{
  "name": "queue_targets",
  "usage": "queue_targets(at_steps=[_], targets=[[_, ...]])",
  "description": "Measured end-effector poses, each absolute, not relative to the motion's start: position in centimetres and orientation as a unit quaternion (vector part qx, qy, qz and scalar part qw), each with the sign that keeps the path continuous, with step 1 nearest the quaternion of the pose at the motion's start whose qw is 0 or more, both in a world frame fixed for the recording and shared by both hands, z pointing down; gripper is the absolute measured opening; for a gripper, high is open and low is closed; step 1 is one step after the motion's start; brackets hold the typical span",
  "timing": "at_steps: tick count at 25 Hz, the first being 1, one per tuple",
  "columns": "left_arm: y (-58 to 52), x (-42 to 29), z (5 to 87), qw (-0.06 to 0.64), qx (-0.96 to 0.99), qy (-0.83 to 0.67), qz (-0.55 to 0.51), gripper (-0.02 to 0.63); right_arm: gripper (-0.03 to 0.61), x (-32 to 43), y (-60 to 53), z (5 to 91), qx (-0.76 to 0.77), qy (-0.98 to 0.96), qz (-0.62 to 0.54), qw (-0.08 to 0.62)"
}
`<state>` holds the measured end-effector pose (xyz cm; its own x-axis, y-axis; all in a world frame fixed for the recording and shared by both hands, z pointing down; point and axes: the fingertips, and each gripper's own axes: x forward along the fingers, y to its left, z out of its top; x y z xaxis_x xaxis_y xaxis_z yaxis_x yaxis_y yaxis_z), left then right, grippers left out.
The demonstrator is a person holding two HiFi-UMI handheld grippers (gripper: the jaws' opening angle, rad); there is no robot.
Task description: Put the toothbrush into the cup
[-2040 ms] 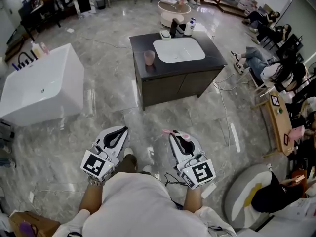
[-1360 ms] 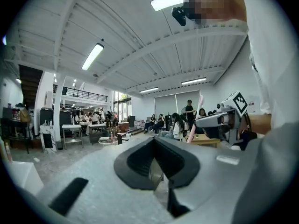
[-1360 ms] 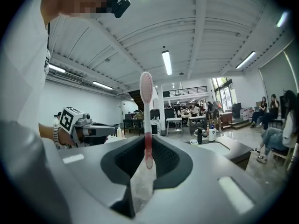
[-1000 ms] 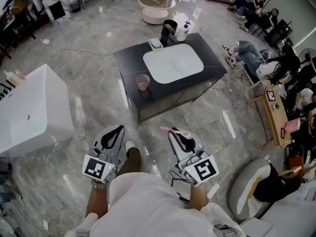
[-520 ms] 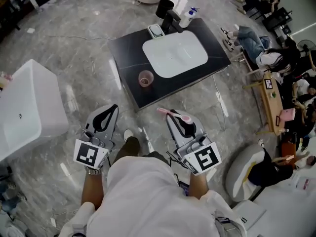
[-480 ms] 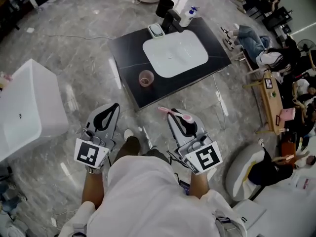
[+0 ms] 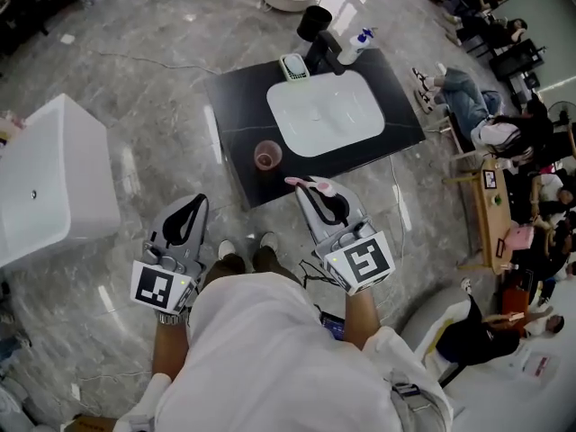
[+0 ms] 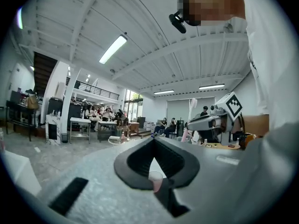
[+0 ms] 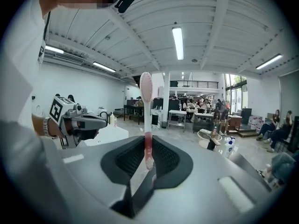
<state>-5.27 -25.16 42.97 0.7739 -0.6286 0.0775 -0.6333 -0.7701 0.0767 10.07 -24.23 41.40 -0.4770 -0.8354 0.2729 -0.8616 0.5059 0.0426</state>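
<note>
Closer now: toothbrush carried up to the vanity, cup ahead of the fingers

Since two seconds ago the person has walked forward. The dark vanity counter (image 7: 236,97) was well ahead then and now lies just past both grippers' tips.

The pink toothbrush (image 7: 310,186) is pinched near the end of its handle between the pads (image 9: 164,158) of the right gripper (image 7: 318,194), which press together on it. Most of its length, bristle end included, sticks out to one side of the fingertips, and nothing else touches it. The translucent pink cup (image 7: 267,156) stands upright on the near part of the counter. It is beyond the right fingertips and a little to their left, near the brush but apart from it. A white basin (image 7: 326,115) lies past the fingertips, farther off than the cup.

The left gripper (image 7: 201,202) hangs short of the counter. Its fingers are closed tip to tip with nothing between them, and the cup shows only far beyond them.

The step in hand looks like the carry, with the insertion not yet done. The next move likely calls for bringing the right fingertips over the cup's mouth and turning the brush so one end points down. The brush would then be lowered inside and the fingers spread. The cup looks light, so a knock from the brush could tip it.
</note>
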Motion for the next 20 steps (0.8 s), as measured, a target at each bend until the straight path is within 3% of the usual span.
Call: queue_targets(at_steps=[7, 20], targets=[[-26.0, -3.2, 42.3, 0.038, 0.934, -0.355, 0.031, 0.002, 0.060, 12.4, -27.8, 43.6, 0.461, -0.871, 0.044, 0.167], [-27.7, -2.4, 42.8, 0.041, 0.924, -0.378, 0.037, 0.002, 0.060, 11.4, -34.3, 52.1, 0.377, -0.875, 0.043, 0.302]])
